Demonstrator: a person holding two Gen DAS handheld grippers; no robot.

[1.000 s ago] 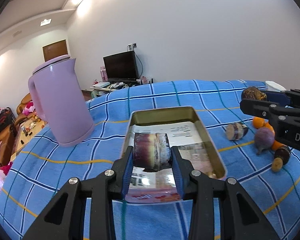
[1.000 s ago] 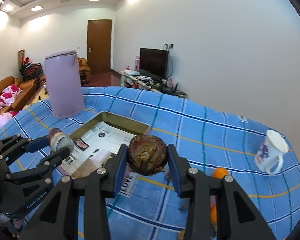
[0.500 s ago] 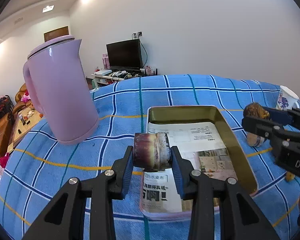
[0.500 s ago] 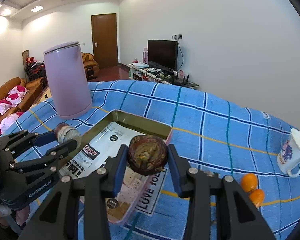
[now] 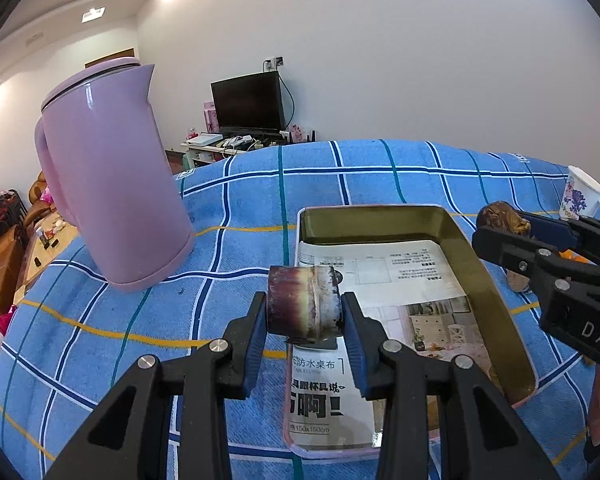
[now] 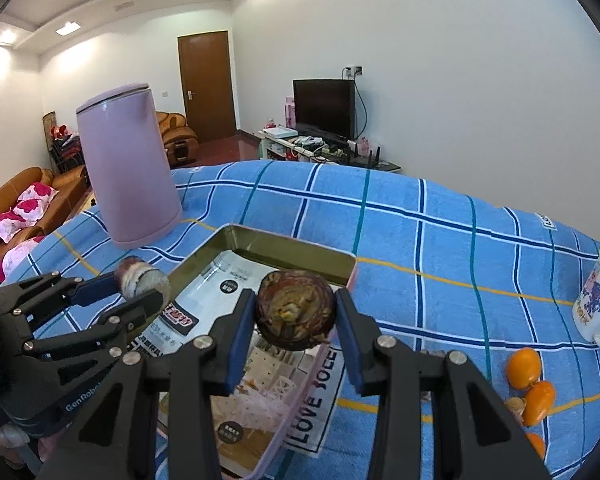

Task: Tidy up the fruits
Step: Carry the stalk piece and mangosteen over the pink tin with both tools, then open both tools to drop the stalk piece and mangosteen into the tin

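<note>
Blue-padded fingers of my left gripper (image 5: 304,316) are clamped on a short cylindrical chunk of purple-brown fruit (image 5: 303,307), cut face turned right; the grip matches that of 1 second ago. My right gripper (image 6: 296,320) is likewise closed on a round, dark, rough-skinned fruit (image 6: 296,314), pressed from both sides, also unchanged in hold.

Changes noted against the earlier frames: both grippers have travelled left across the table. In the left wrist view the chunk, formerly over the middle of the tray (image 5: 484,280), now hangs at the tray's near-left edge, partly over the blue checked cloth (image 5: 236,200). The purple kettle (image 5: 108,184) stands left of the tray and looms larger and closer than before. The loose fruits seen at the right 1 second ago are mostly out of that view. In the right wrist view the round fruit, earlier over the cloth right of the tray, now hangs above the tray's near-right part, over the printed paper liner (image 6: 216,300).

Remaining items: 3 small orange fruits (image 6: 524,368) lie on the cloth at the near right, with a white mug (image 6: 596,304) beyond them, tilted in this view. Whether either held fruit touches the tray I cannot tell.
</note>
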